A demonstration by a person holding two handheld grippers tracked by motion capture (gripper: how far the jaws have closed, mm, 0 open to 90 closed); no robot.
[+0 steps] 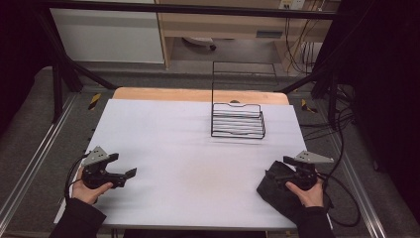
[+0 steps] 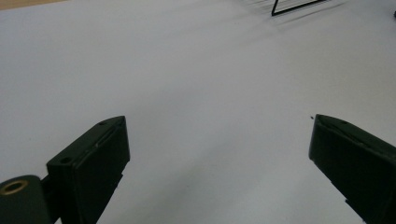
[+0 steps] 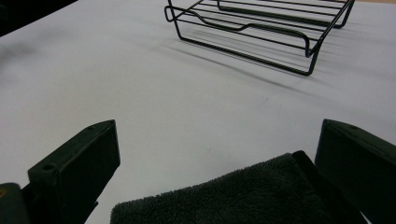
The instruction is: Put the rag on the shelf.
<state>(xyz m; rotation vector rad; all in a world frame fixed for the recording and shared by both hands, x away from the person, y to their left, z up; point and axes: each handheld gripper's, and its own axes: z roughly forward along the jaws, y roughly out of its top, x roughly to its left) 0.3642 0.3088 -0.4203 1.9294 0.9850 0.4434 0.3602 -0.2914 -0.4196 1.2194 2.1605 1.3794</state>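
Note:
A black wire rack (image 1: 237, 120) stands on the white table (image 1: 178, 148) at the back, right of centre; its front rim (image 3: 243, 37) lies ahead in the right gripper view. A dark folded towel (image 1: 272, 191) lies at the front right corner. My right gripper (image 1: 277, 173) hovers over it, open, with the towel's fuzzy edge (image 3: 233, 196) lying between its wide-set jaws, untouched by either. My left gripper (image 1: 126, 176) rests at the front left, open, with bare white table between its fingertips (image 2: 219, 158).
A wooden strip (image 1: 198, 94) edges the table's far side. Black frame bars and cables (image 1: 341, 129) run along the right. The rack's tall wire back (image 1: 214, 84) rises above the table.

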